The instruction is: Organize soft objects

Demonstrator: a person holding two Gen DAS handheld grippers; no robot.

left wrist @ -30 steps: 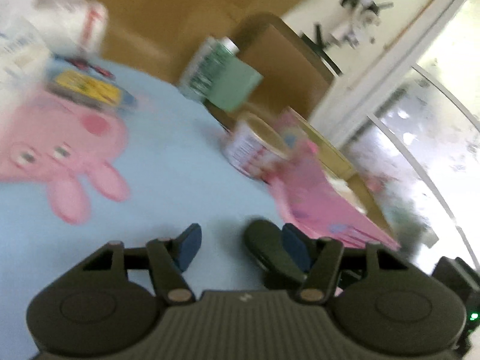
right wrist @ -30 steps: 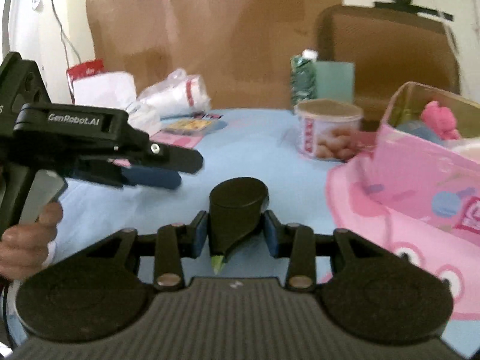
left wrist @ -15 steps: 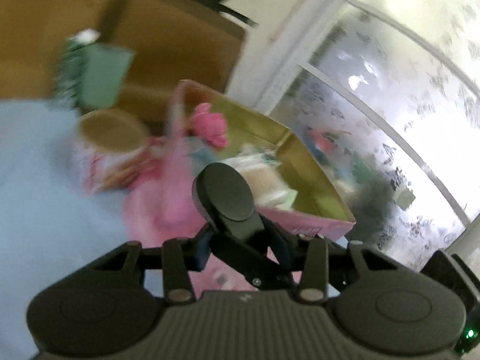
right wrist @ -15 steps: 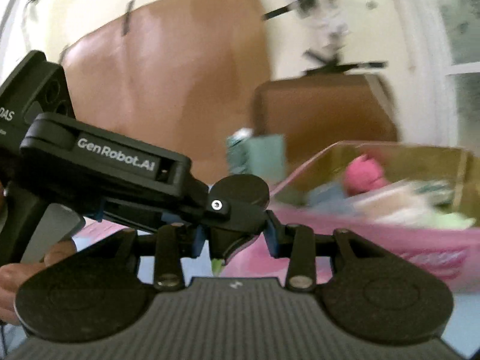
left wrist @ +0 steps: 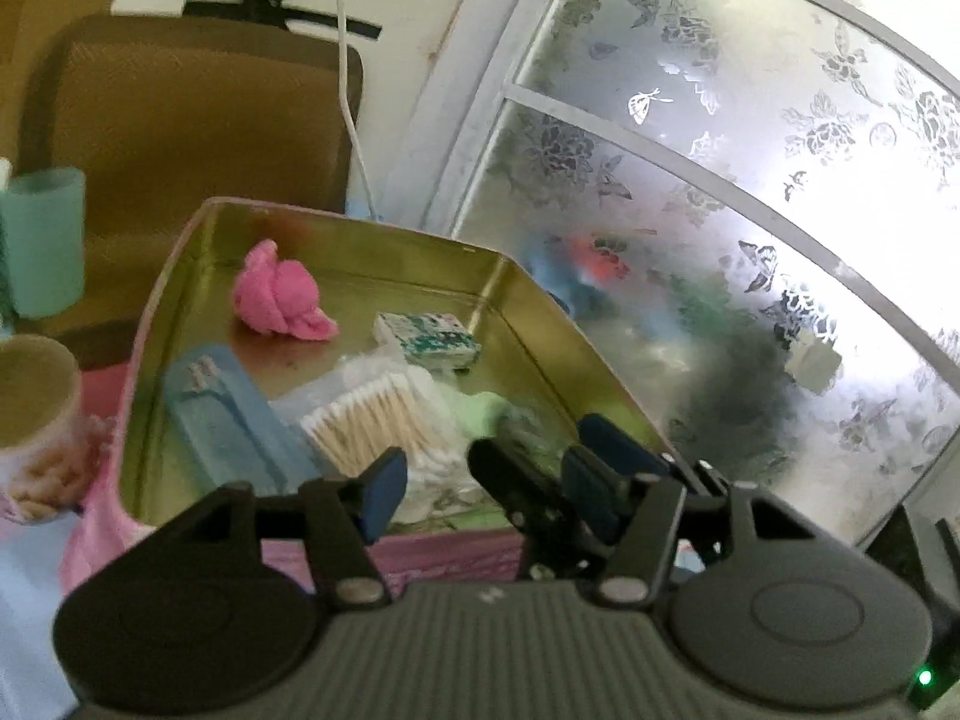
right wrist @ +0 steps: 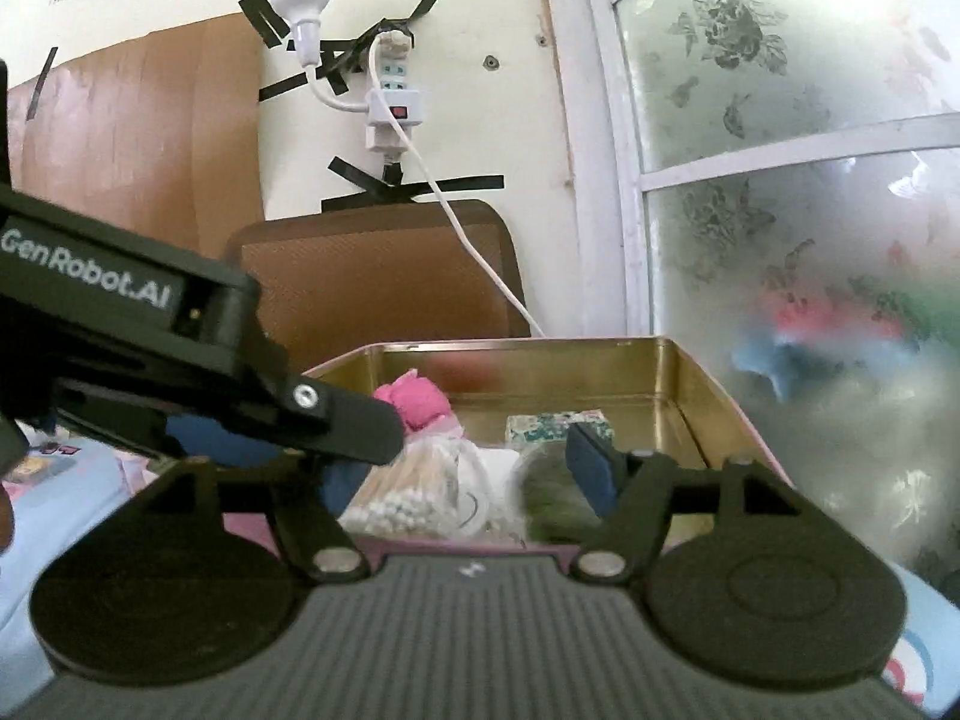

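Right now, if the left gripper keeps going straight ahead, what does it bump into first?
Probably the bag of cotton swabs in the gold tin, right ahead of the open left gripper; depth is hard to judge.

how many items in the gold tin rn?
5 visible in the tin: pink cloth at the back, patterned packet mid-right, blue pack on the left, cotton swabs bag in the centre, green item front-right. More may lie hidden underneath.

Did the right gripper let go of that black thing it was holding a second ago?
Yes. The right gripper is open now over the gold tin, with only the cotton swabs bag showing between its fingers; the black thing is gone.
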